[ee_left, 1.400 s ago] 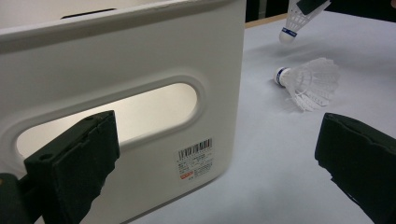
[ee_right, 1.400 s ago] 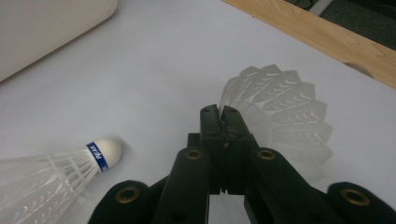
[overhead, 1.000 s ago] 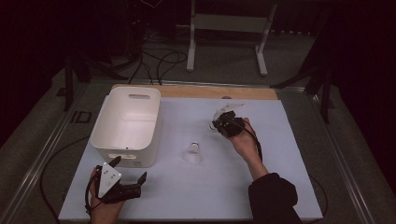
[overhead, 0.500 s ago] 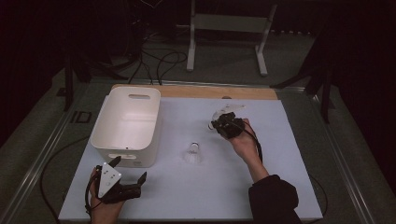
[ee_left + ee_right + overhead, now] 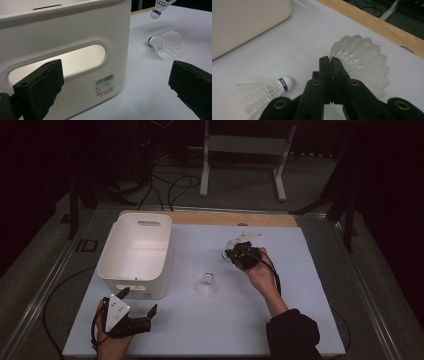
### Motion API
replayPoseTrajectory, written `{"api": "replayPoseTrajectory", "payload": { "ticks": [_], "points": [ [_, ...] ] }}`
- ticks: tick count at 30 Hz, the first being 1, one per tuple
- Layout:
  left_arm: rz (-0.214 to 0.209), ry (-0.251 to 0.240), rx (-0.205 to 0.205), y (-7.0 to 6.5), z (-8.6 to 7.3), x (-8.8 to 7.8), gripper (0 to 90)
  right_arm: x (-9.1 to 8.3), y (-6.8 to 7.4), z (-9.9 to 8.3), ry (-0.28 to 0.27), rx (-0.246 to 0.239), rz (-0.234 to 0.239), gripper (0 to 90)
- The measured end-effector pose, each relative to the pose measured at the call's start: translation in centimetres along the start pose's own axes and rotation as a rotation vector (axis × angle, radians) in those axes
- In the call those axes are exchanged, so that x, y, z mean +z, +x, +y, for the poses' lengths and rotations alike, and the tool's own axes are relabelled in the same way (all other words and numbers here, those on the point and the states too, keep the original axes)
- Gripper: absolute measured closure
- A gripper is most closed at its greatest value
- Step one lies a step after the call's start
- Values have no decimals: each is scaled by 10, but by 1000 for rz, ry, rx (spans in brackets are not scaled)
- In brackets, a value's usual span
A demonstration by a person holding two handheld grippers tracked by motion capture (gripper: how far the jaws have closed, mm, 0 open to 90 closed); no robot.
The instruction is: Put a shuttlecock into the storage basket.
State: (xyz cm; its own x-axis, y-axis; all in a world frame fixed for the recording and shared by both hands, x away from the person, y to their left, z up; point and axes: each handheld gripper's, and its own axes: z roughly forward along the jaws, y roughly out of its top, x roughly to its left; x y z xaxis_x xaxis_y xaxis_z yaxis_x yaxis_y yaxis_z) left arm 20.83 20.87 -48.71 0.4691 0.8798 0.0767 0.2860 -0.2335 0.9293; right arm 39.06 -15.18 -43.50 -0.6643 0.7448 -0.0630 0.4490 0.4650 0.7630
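In the high view, a white-covered table (image 5: 280, 320) with a wooden strip along its far edge is seen in a dark room, with cables and a white stand on the floor behind it. A white bin (image 5: 135, 255) stands on the left part of the table, and a second shuttlecock (image 5: 205, 284) lies on the bare surface near the middle. The right gripper (image 5: 239, 255) is held above the table right of centre, clenched on the feather skirt of a shuttlecock (image 5: 244, 240); the left gripper (image 5: 142, 312) is rested near the front edge just before the bin, jaws spread and nothing between them. In the left gripper view, the two black jaws are seen wide apart at the bottom corners, with the bin's (image 5: 75, 45) handle slot and barcode label close ahead, the lying shuttlecock (image 5: 165, 43) beyond, and the held one (image 5: 160, 7) cut off at the top edge. In the right gripper view, the jaws are pressed together on the rim of the held shuttlecock's skirt (image 5: 362, 60), its cork hidden behind the feathers; the lying shuttlecock (image 5: 267, 91) is partly covered by the gripper body.
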Motion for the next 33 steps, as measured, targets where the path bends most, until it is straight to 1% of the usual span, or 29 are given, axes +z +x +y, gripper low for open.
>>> {"api": "replayPoseTrajectory", "payload": {
  "ticks": [5,15,24,28,33],
  "points": [
    [1,0,1,0,0,0,5,-2,3,0,-6,-3,8,892],
    [0,-1,1,0,0,0,4,-6,8,3,-20,-18,9,892],
    [-1,1,3,0,0,0,5,-9,12,3,-28,-19,18,892],
    [-1,2,3,0,0,0,5,-10,14,5,-36,-34,21,893],
    [-2,2,2,0,0,0,5,-12,16,5,-39,-35,23,892]
  ]
}}
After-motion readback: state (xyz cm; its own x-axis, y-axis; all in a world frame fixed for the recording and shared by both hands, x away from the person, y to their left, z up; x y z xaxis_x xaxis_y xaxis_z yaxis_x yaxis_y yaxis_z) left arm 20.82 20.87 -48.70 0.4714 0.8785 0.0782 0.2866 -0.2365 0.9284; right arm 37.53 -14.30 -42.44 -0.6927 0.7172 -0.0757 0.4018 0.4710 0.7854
